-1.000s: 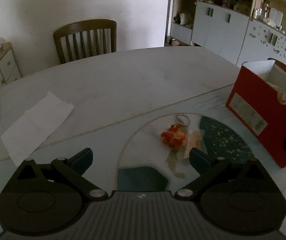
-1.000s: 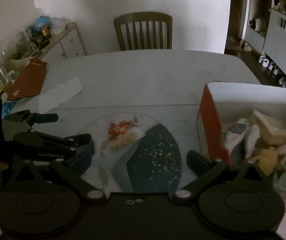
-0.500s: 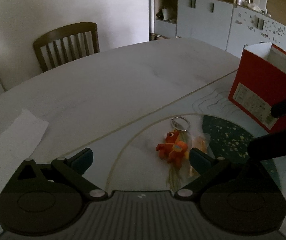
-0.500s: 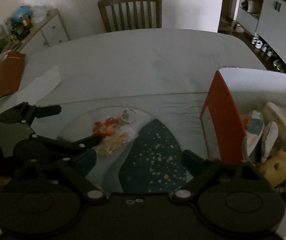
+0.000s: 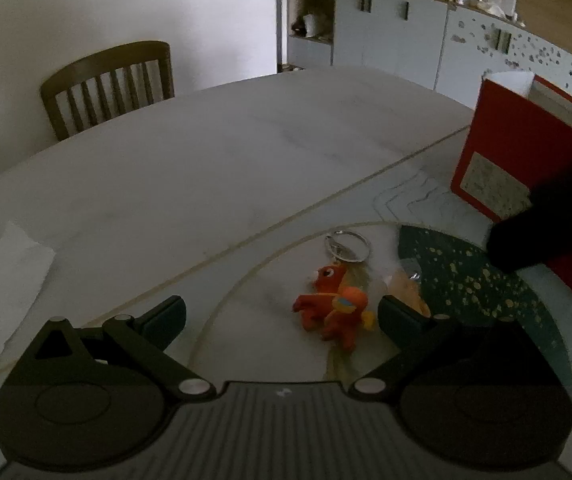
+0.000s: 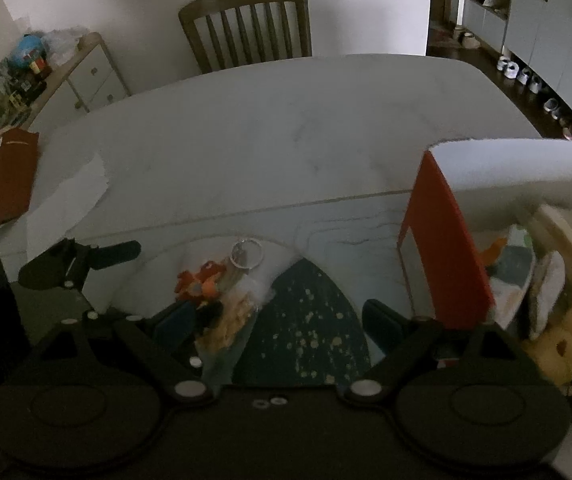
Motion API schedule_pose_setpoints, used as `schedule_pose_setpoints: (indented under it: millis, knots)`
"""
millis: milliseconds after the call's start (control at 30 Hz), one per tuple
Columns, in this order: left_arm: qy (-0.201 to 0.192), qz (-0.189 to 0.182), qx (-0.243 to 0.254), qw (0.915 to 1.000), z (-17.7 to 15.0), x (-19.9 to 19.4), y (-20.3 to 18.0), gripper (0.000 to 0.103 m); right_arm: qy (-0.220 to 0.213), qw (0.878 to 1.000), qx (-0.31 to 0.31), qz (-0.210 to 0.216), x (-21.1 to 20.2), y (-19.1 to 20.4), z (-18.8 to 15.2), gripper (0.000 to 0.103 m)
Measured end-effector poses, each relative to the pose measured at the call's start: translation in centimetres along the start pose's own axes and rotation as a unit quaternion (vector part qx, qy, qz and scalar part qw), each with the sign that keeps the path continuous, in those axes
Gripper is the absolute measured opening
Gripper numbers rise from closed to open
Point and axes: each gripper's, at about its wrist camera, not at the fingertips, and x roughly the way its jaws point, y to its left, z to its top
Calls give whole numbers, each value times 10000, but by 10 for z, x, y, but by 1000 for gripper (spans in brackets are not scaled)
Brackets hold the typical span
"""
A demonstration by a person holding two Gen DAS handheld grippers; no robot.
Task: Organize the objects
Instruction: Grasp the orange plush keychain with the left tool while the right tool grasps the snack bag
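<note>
Risk: left gripper (image 5: 282, 312), jaws spread, nothing held, could pinch the clear wrapper (image 5: 403, 292) touching the orange keychain toy (image 5: 335, 308) and drag both. Toy lies left of the red box (image 6: 441, 256), apart from it. Right gripper (image 6: 282, 320) also spread, empty. Table (image 5: 206, 168) beyond the box is bare; box wall limits rightward motion.

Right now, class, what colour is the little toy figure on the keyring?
Orange-red toy figure, with a yellow-and-blue patch; clearest in the left wrist view.

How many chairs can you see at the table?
1. The wooden chair stands at the far side of the table, against the wall. Others may be out of view.
</note>
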Motion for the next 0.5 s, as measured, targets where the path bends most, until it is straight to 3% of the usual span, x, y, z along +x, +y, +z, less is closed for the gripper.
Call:
schedule_pose_setpoints:
  millis: [133, 233, 500]
  knots:
    - [-38, -9, 68, 10000, -1, 3, -5, 100, 141, 9998, 63, -89, 17, 1, 3, 85]
    - [-101, -58, 81, 9999, -1, 2, -8, 91, 284, 9993, 224, -70, 30, 0, 4, 81]
    - [-242, -99, 152, 9995, -2, -4, -16, 49, 484, 9982, 358, -54, 47, 9, 8, 71]
